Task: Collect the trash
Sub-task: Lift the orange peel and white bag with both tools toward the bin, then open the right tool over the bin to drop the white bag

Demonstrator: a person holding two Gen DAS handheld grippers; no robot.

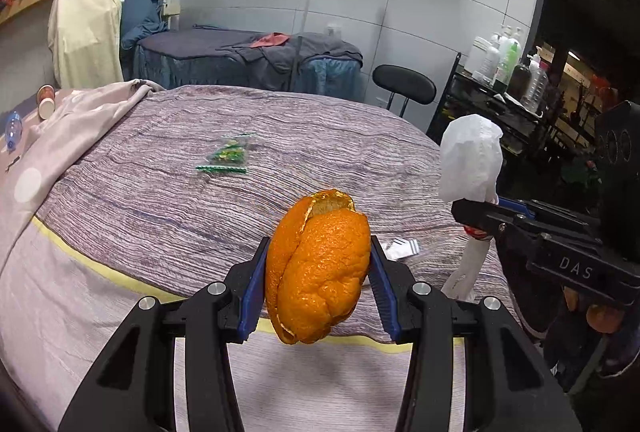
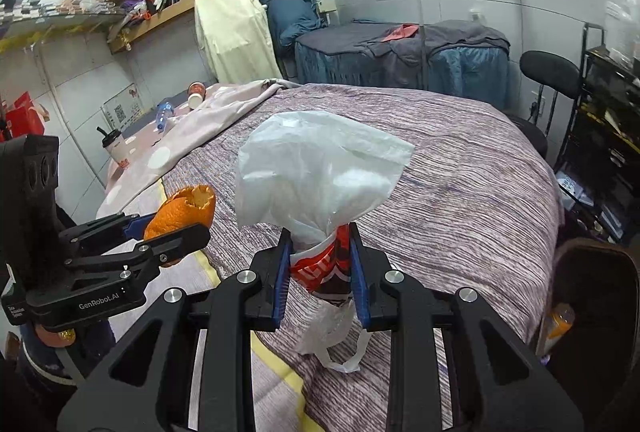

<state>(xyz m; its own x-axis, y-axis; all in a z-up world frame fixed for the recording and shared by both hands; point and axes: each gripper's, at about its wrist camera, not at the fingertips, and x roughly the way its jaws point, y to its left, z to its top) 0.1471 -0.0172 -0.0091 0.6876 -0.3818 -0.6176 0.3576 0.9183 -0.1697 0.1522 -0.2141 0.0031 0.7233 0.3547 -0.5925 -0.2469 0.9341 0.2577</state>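
Observation:
My left gripper point(image 1: 318, 252) is shut on an orange peel point(image 1: 318, 268) and holds it above the bed's near edge. It also shows at the left of the right wrist view point(image 2: 176, 228), with the peel point(image 2: 180, 211) in it. My right gripper point(image 2: 320, 256) is shut on a white plastic bag point(image 2: 316, 167) bunched at its red-printed neck, held over the bed. The bag point(image 1: 472, 159) and right gripper point(image 1: 476, 220) show at the right of the left wrist view. A clear green wrapper point(image 1: 228, 155) lies on the striped bedspread point(image 1: 160, 191), farther in.
A small white wrapper point(image 1: 402, 248) lies on the bed near the right gripper. Paper cups point(image 1: 46, 101) and a plastic bottle point(image 1: 13, 129) lie at the bed's far left. A lidded drink cup point(image 2: 114, 145), a black chair point(image 1: 404, 85) and a black shelf rack point(image 2: 608, 135) stand around the bed.

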